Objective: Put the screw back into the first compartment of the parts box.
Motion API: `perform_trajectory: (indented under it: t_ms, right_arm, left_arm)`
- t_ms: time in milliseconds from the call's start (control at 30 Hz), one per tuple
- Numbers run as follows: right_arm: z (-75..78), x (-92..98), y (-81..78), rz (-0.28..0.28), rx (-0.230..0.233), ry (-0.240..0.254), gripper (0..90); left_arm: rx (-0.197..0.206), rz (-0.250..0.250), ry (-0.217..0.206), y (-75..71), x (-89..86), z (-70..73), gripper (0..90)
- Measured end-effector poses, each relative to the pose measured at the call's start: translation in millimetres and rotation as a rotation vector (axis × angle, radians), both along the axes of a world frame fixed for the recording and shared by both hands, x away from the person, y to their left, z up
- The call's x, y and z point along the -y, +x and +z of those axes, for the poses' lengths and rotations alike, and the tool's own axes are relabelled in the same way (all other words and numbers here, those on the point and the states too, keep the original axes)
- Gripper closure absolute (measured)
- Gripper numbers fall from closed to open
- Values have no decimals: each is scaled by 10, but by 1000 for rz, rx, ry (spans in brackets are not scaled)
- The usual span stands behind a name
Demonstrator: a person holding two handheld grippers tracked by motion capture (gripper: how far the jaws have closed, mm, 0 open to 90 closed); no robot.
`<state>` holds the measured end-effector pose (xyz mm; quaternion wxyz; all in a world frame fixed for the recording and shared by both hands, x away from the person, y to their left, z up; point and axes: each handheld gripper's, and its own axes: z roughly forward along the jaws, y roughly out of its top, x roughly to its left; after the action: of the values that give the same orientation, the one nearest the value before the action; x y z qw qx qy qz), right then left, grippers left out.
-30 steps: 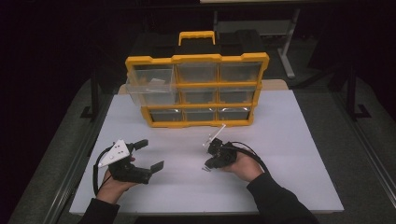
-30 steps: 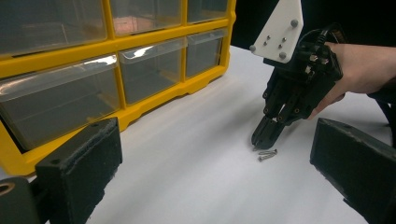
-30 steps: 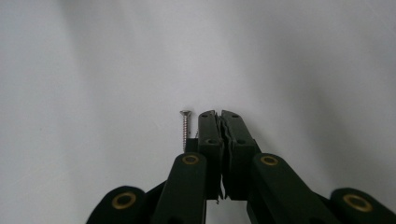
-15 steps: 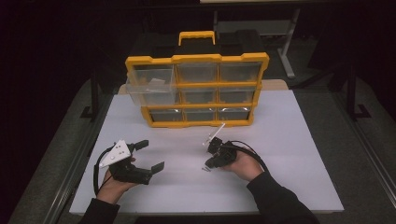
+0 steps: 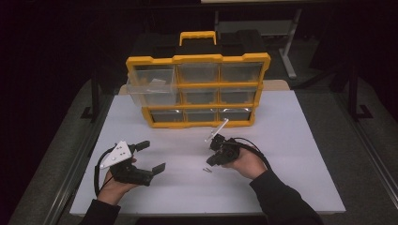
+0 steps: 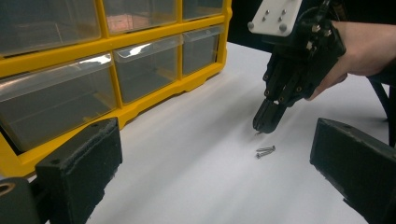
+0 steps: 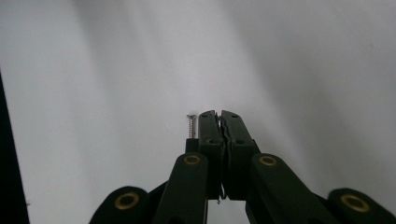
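The right gripper (image 6: 267, 122) has its jaws pressed together, tips pointing down at the white table (image 5: 291, 140). In the right gripper view a small silver screw (image 7: 191, 125) lies just beside the closed tips, outside them, so nothing looks pinched. The left gripper view shows two such screws (image 6: 265, 151) lying side by side on the table just beyond the tips.

The left gripper (image 5: 148, 159) rests on the table to the left, jaws spread and holding nothing.

To pick well, the right jaws should probably part, straddle one screw across its shaft, and close low against the table so it doesn't roll away.

Behind stands one yellow plastic organiser (image 5: 199, 89) with nine clear drawers; its upper-left drawer (image 5: 151, 86) is pulled out. Two grippers, two screws counted.
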<state>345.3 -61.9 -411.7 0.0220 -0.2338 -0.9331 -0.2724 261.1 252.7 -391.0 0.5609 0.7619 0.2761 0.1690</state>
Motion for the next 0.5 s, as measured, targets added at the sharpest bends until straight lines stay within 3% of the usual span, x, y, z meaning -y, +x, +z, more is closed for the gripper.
perform_trajectory:
  t_ms: [500]
  right_arm:
    - [315, 28, 38, 21, 11, 26, 878]
  left_arm:
    - [3, -7, 6, 2, 2, 3, 17]
